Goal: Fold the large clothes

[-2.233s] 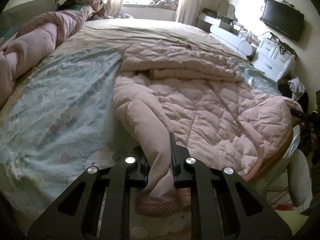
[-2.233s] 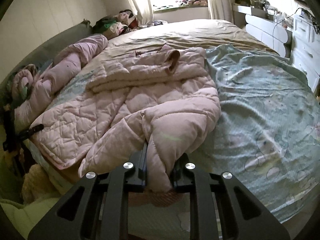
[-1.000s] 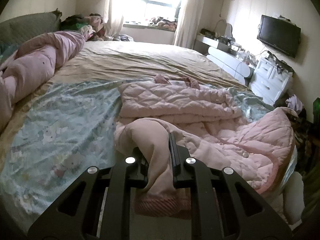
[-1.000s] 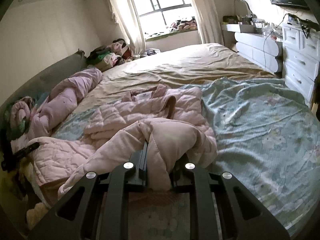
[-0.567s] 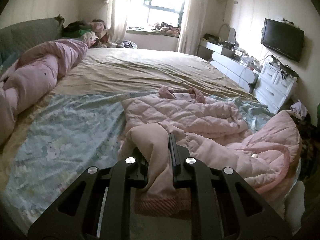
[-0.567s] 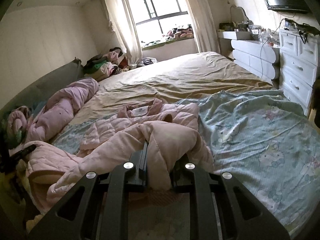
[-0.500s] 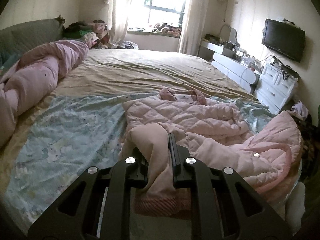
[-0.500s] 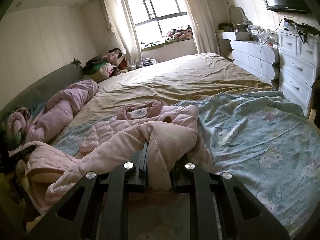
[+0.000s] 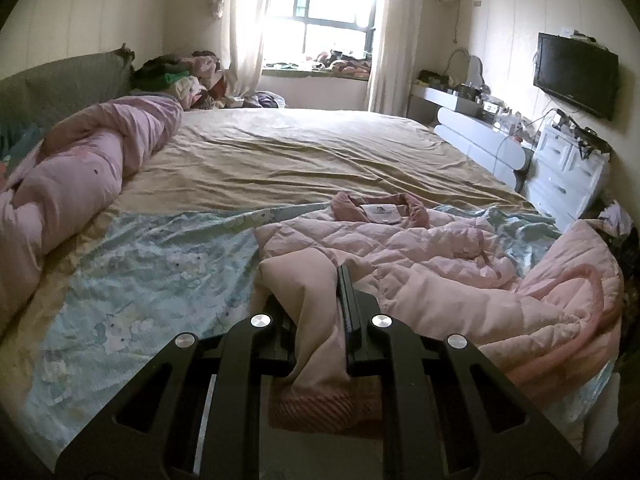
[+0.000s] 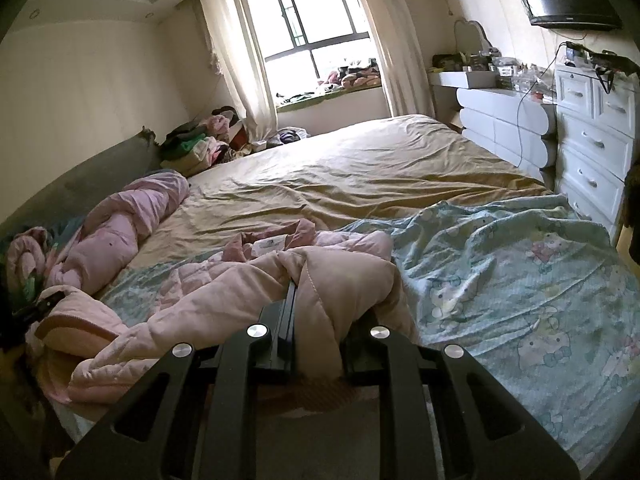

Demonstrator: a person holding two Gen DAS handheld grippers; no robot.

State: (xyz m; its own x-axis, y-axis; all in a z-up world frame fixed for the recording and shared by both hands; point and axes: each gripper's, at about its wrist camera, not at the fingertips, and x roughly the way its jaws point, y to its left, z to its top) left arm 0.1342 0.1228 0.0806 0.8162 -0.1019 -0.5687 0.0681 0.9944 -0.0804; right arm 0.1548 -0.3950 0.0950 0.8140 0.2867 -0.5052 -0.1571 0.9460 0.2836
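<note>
Pink quilted jacket (image 9: 420,252) lies crumpled on the bed (image 9: 304,160), spread ahead of both tongs on the light-blue cartoon-print sheet (image 9: 132,264). Left gripper (image 9: 320,320) is clamped on a sleeve (image 9: 316,304) — fabric bunched between the jaws, ribbed cuff (image 9: 316,404) hanging just below them. Right gripper (image 10: 316,332) is also closed on jacket fabric, a puffy fold (image 10: 336,292) squeezed between its jaws, w/ the ribbed edge showing underneath.

Jacket collar (image 9: 380,208) w/ its white label sits farther ahead of the left gripper, toward the tan sheet (image 9: 320,152). From the left gripper, the jacket hem (image 9: 576,296) curls up off to the right, near the bed edge. Rolled pink blanket (image 9: 72,176) lies well off to the left. Beyond the bed – window (image 9: 332,12) w/ curtains, white dresser (image 9: 568,168) and TV (image 9: 576,72) on the right.
</note>
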